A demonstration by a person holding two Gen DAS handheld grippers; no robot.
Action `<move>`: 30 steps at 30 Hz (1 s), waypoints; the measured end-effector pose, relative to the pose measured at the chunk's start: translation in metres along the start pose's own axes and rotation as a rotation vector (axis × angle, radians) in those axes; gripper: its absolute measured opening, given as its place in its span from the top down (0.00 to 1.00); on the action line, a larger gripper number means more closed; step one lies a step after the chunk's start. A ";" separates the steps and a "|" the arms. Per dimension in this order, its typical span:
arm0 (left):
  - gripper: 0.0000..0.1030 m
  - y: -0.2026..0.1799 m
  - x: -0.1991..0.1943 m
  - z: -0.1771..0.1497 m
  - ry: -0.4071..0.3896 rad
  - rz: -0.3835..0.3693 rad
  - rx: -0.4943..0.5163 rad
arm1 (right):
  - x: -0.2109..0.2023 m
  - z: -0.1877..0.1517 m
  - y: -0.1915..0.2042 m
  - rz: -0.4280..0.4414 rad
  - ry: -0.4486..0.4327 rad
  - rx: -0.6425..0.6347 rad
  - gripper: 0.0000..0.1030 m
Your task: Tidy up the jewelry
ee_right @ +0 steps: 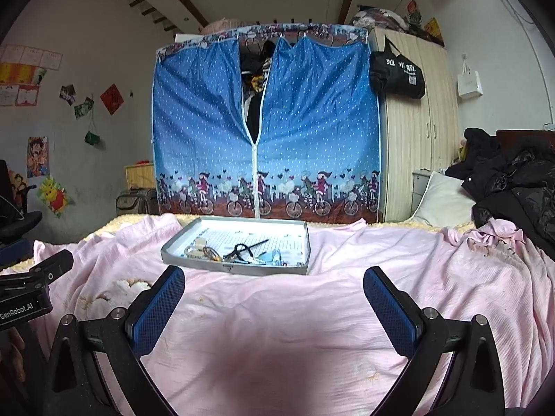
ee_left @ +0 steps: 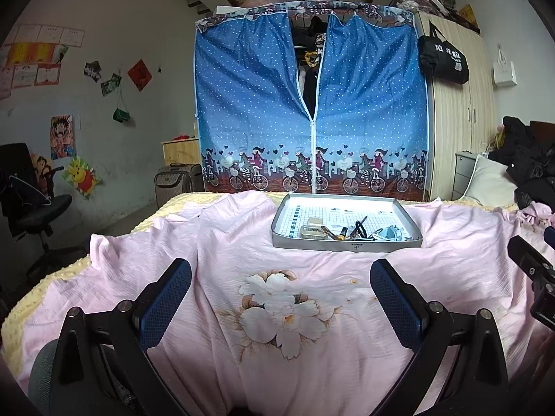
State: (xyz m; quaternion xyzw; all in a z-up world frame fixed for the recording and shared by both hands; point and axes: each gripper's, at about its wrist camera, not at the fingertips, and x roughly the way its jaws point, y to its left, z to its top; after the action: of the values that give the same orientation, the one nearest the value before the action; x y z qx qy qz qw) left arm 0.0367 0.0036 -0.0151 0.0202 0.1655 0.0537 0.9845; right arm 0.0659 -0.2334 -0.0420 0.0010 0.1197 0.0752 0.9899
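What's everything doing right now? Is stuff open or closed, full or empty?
Left gripper: jaws wide open, holding nothing.
Right gripper: jaws wide open, holding nothing.
Tray: lies flat on the pink bedsheet, small accessories heaped at its near edge, far part bare.
Fabric wardrobe: zipper undone at the top, closed lower down.
Wooden wardrobe: doors closed.
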 end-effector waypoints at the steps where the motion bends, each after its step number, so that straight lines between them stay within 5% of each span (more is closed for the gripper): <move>1: 0.02 -0.001 0.001 -0.001 0.002 0.001 0.006 | 0.001 0.000 0.000 0.001 0.004 -0.003 0.00; 30: 0.02 0.004 0.008 -0.007 0.015 0.008 0.007 | 0.003 -0.002 -0.011 -0.008 0.019 0.032 0.00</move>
State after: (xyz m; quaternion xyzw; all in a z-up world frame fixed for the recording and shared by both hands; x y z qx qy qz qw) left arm 0.0413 0.0087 -0.0235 0.0241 0.1728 0.0570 0.9830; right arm 0.0701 -0.2442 -0.0450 0.0158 0.1303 0.0695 0.9889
